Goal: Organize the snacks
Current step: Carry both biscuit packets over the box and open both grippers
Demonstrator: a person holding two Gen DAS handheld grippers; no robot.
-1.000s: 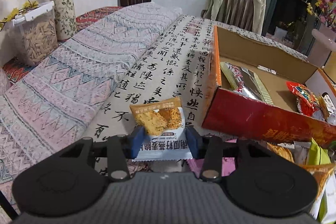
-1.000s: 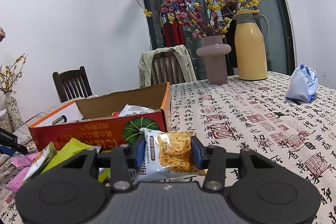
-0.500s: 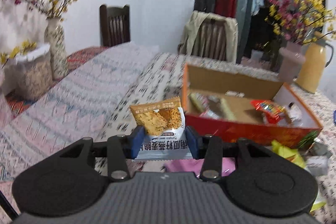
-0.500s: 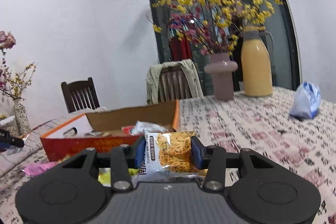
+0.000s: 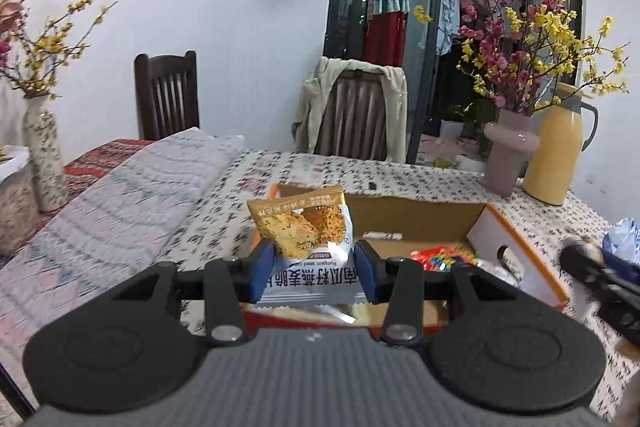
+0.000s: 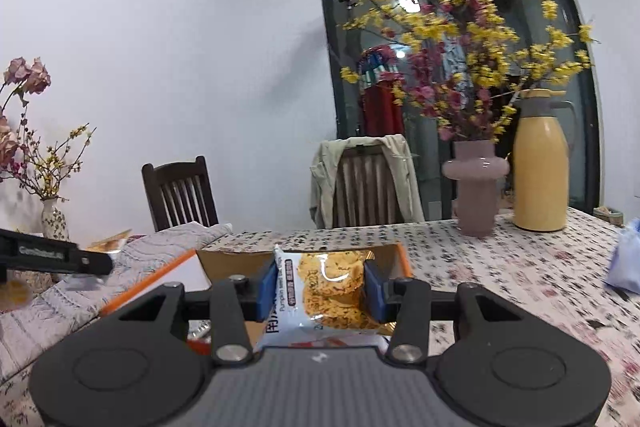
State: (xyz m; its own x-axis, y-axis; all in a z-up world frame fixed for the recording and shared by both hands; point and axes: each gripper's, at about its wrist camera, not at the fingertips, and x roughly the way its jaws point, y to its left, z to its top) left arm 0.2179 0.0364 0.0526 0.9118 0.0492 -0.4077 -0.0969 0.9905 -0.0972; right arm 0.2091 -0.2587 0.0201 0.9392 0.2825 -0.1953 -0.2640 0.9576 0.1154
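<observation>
Left hand-held gripper (image 5: 309, 269) clamps orange-and-white crisp packet (image 5: 306, 233) above open orange cardboard box (image 5: 516, 267) | right hand-held gripper (image 6: 320, 289) clamps white cracker packet (image 6: 320, 297) over same box (image 6: 390, 259) | desk (image 6: 520, 275): calligraphy-print cloth | beyond: pink vase (image 6: 476, 183), yellow flask (image 6: 540, 173), jacket-draped chair (image 6: 366, 183) | box contents mostly hidden.
</observation>
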